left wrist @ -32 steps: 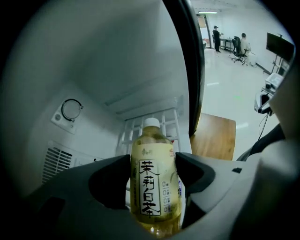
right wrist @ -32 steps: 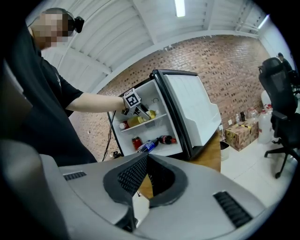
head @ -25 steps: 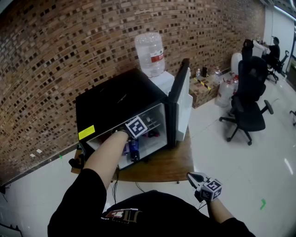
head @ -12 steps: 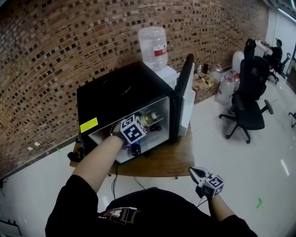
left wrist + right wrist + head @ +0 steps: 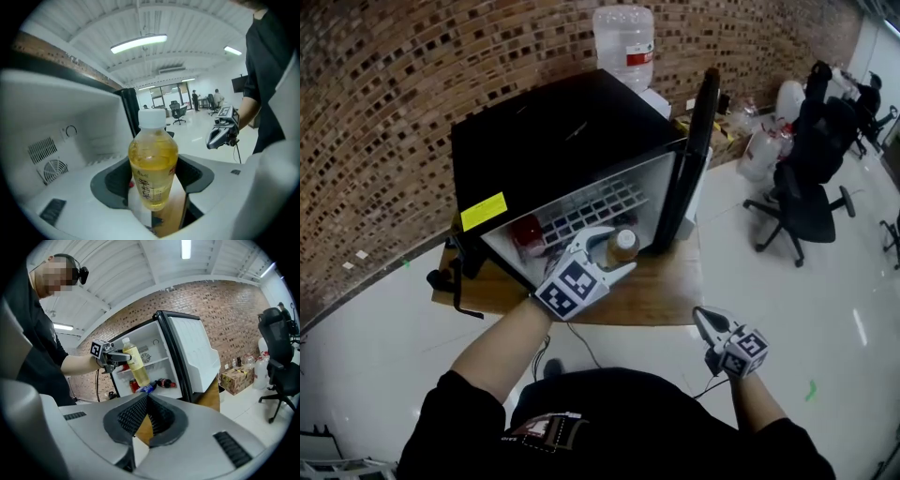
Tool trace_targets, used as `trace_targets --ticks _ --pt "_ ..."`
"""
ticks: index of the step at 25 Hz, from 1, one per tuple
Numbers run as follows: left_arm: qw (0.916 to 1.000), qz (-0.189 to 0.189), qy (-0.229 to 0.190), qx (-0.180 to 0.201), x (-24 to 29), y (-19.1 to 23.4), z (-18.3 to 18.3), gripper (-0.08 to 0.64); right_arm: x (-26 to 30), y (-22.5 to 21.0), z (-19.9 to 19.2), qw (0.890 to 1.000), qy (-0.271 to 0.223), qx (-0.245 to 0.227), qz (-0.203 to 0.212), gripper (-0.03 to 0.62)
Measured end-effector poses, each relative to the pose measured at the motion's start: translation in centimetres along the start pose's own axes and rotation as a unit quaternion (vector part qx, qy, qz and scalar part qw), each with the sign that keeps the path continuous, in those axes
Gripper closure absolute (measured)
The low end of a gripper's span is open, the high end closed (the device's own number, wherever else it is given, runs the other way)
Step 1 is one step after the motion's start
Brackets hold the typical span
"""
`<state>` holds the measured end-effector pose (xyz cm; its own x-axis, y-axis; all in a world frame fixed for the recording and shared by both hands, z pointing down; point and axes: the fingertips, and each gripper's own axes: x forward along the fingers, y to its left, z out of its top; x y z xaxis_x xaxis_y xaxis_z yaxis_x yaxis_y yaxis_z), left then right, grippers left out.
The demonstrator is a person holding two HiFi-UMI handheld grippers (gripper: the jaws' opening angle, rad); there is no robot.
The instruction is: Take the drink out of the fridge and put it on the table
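A clear bottle of yellow drink (image 5: 622, 246) with a white cap stands upright between the jaws of my left gripper (image 5: 614, 253), which is shut on its lower body just outside the open black mini fridge (image 5: 553, 141). In the left gripper view the bottle (image 5: 153, 164) fills the gap between the dark pads. From the right gripper view the bottle (image 5: 135, 363) hangs in front of the fridge shelves. My right gripper (image 5: 705, 323) is low at the right, off the wooden table (image 5: 652, 302), shut and empty.
The fridge door (image 5: 696, 155) stands open to the right. A red can and lying cola bottles (image 5: 165, 382) remain on the fridge floor. A water jug (image 5: 625, 37) sits behind the fridge. A black office chair (image 5: 811, 159) stands on the white floor at the right.
My left gripper has come out of the fridge towards me with the yellow bottle in its jaws. The right gripper has stayed low at the right.
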<state>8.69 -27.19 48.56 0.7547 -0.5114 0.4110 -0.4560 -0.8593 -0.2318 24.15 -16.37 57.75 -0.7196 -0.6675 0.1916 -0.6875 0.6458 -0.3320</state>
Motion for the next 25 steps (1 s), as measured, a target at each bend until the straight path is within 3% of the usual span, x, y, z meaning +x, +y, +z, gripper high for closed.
trace_targets --ticks 6,11,21,25 --pt "0.9969 -0.057 -0.013 -0.052 2.9 -5.5 -7.0 0.268 1.5 1.4 -2.5 0.999 0.047 -0.005 0.001 0.581" --pt "0.9955 -0.070 -0.013 -0.063 5.5 -8.7 -12.1 0.268 1.6 1.7 -4.4 0.997 0.072 -0.003 -0.005 0.581" --pt "0.9916 -0.066 -0.068 -0.087 8.3 -9.7 -15.6 0.267 1.3 1.2 -6.4 0.995 0.095 0.002 -0.012 0.581" --pt "0.9906 -0.076 -0.069 -0.091 7.7 -9.5 -16.2 0.262 1.2 1.2 -7.0 0.995 0.098 0.006 -0.011 0.581"
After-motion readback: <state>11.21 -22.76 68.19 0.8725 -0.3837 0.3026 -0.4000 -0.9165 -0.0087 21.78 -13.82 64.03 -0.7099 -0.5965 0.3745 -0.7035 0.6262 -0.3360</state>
